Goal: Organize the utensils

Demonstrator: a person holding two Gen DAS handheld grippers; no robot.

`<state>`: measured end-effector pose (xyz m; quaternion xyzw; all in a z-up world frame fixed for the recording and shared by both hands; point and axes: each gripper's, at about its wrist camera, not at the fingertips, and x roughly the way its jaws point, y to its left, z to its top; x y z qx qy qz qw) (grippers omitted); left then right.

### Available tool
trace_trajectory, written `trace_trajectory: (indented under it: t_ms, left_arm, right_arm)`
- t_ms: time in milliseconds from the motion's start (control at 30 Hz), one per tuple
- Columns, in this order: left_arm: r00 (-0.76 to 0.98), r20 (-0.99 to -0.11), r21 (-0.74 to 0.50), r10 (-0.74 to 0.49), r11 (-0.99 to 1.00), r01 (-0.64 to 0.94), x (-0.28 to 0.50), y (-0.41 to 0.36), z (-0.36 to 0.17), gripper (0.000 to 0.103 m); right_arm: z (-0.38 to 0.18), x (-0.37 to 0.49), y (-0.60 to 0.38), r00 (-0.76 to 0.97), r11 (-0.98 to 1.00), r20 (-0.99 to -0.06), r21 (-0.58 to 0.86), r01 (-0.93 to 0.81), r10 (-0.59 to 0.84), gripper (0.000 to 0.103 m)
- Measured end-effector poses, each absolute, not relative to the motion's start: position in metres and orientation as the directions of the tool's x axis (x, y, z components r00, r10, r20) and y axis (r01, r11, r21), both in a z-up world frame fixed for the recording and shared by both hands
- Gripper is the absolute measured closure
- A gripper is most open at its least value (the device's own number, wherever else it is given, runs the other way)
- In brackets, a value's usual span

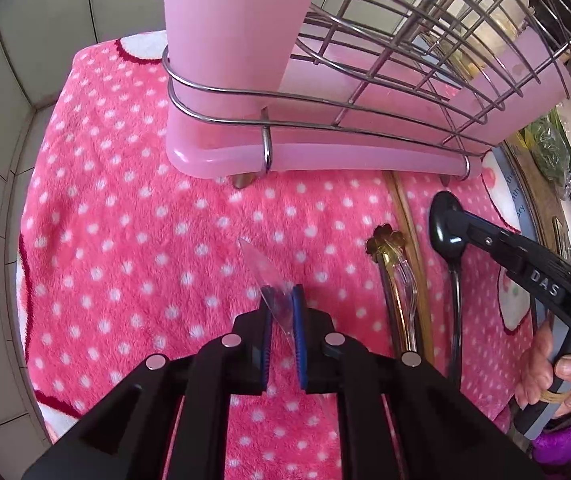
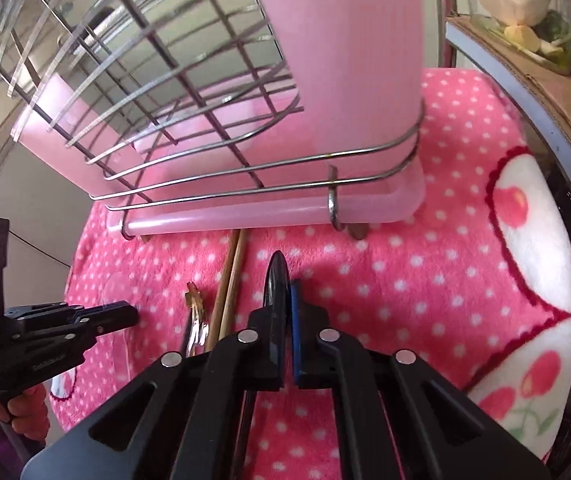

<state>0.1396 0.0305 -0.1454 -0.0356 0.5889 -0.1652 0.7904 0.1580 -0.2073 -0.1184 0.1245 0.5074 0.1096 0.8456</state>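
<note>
Where the pink dotted towel covers the bench, the left gripper pinches a clear plastic knife, blade tip pointing up-left toward the pink rack. The right gripper is clamped on a black spoon, bowl edge-on, handle running back under the jaws. A gold-handled clear fork and chopsticks lie alongside, pointing at the rack.
</note>
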Motion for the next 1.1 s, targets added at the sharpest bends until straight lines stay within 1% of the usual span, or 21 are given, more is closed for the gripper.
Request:
trace_trajectory:
  t_ms: [133,267,400,567,667,833,867,1000,1100]
  left_arm:
    - [0.311,-0.896,-0.257,-0.316,0.942,0.216,0.130,0.035,-0.130,0.095]
    - [0.415,-0.852,-0.244,-0.320,0.943,0.227,0.115,0.039,-0.102,0.095]
    - [0.510,-0.800,-0.230,-0.315,0.947,0.223,0.100,0.046,-0.073,0.095]
    - [0.586,-0.746,-0.225,-0.315,0.948,0.224,0.093,0.053,-0.038,0.095]
    - [0.638,-0.699,-0.228,-0.322,0.947,0.227,0.088,0.057,-0.014,0.095]
    - [0.725,-0.601,-0.243,-0.336,0.941,0.235,0.093,0.065,0.029,0.095]
    - [0.747,-0.574,-0.243,-0.335,0.941,0.235,0.095,0.067,0.039,0.095]
    - [0.835,-0.466,-0.224,-0.293,0.952,0.209,0.102,0.076,0.078,0.095]
    - [0.897,-0.369,-0.194,-0.242,0.964,0.180,0.112,0.078,0.104,0.095]
  right_arm:
    - [-0.101,0.140,-0.221,0.523,0.936,-0.787,0.347,-0.061,0.326,0.100]
    - [-0.077,0.120,-0.237,0.604,0.933,-0.730,0.354,-0.067,0.320,0.100]
    - [-0.049,0.100,-0.248,0.699,0.939,-0.654,0.336,-0.075,0.289,0.100]
    - [-0.003,0.083,-0.269,0.791,0.951,-0.561,0.299,-0.081,0.244,0.100]
    - [0.035,0.077,-0.282,0.854,0.959,-0.476,0.273,-0.082,0.209,0.100]
    - [0.096,0.076,-0.295,0.943,0.968,-0.297,0.236,-0.081,0.151,0.100]
    - [0.104,0.078,-0.295,0.952,0.971,-0.272,0.228,-0.076,0.139,0.100]
    - [0.128,0.091,-0.301,0.984,0.976,-0.157,0.214,-0.049,0.084,0.100]
    - [0.140,0.100,-0.304,0.996,0.981,-0.077,0.195,-0.022,0.037,0.100]
